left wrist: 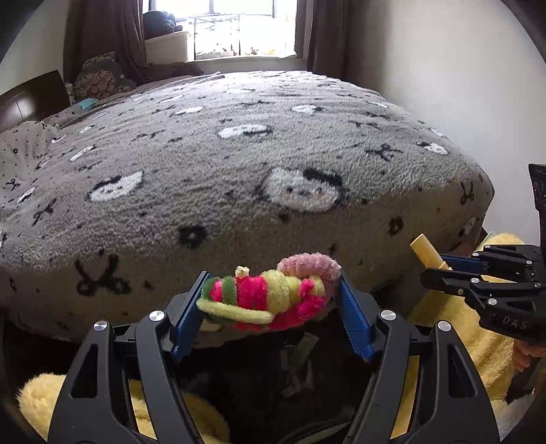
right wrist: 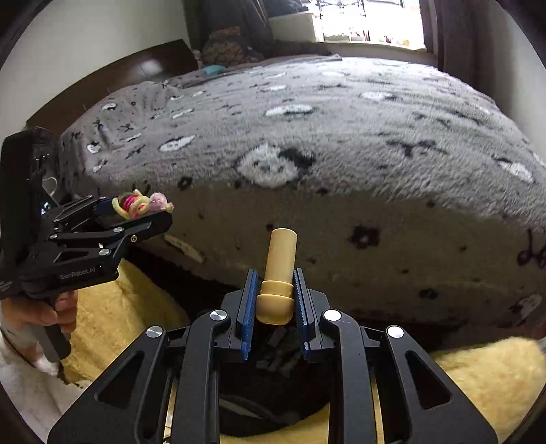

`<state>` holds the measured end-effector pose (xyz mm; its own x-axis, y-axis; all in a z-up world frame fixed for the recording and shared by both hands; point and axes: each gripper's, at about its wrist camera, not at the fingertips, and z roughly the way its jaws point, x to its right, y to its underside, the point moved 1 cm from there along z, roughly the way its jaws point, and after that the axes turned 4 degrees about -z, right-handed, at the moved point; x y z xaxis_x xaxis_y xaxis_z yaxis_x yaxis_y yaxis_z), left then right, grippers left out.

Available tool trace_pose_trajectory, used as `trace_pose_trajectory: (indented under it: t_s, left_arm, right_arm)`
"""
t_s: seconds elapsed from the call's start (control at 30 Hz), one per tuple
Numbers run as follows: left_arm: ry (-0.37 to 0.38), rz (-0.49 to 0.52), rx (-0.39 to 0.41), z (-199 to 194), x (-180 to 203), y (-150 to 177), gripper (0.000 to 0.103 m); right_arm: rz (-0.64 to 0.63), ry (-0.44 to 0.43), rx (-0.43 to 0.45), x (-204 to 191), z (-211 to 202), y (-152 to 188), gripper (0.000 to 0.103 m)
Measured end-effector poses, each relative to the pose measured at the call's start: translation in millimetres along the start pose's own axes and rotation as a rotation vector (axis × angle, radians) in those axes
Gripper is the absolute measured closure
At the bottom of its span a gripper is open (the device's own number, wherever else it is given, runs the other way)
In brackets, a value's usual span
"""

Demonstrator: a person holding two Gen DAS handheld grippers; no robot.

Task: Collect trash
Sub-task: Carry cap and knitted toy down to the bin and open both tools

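Observation:
My left gripper is shut on a tangle of fuzzy pipe cleaners, pink, yellow and green, held in the air before the bed's near edge. It also shows in the right wrist view. My right gripper is shut on a tan plastic tube with a cap, which points up and forward. The tube also shows at the right of the left wrist view, with the right gripper around it. Both grippers hang over a dark opening ringed with yellow fluffy fabric.
A bed with a grey fleece blanket patterned with white faces fills the view ahead. Pillows and a dark headboard are at the far left. A window with dark curtains is behind. A white wall stands to the right.

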<state>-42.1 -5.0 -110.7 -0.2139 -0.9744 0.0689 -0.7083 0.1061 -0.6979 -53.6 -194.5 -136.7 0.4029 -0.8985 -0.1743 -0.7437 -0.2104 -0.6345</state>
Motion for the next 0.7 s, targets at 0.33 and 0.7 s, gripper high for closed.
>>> trace_pose_trajectory:
  t_s: [0.33, 0.7]
  left_arm:
    - [0.004, -0.017, -0.193, 78.9, -0.2, 54.2, 0.035]
    - [0.048, -0.082, -0.388, 143.0, -14.8, 105.0, 0.035]
  right_arm:
    - [0.055, 0.000, -0.135, 6.0, 70.7, 33.1, 0.081]
    - [0.136, -0.049, -0.277, 23.3, 124.5, 62.4, 0.081]
